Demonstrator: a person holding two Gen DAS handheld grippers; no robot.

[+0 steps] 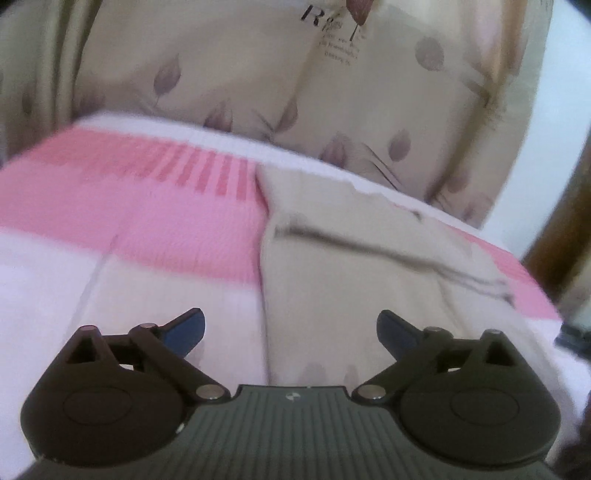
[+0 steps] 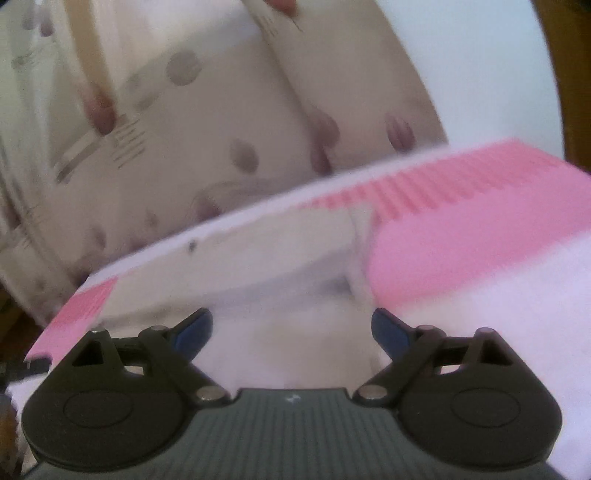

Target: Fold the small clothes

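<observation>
where print shows, only "r.." reads on leaf-print curtain point(image 1: 332, 22) | beige garment point(image 1: 369, 266) on pink-white cloth point(image 1: 166, 221) | left tongs point(image 1: 290, 332), right tongs point(image 2: 291, 332) both released

Garment point(image 1: 369, 266) lies on towel point(image 1: 166, 221), before curtain point(image 1: 258, 74).

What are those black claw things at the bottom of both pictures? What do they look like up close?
They are two matching hand-held grippers. The left gripper and right gripper each have a ribbed dark grey body, two rounded black discs, black link arms with silver pins, and blue-padded fingertips. No cables or sleeves show.
</observation>
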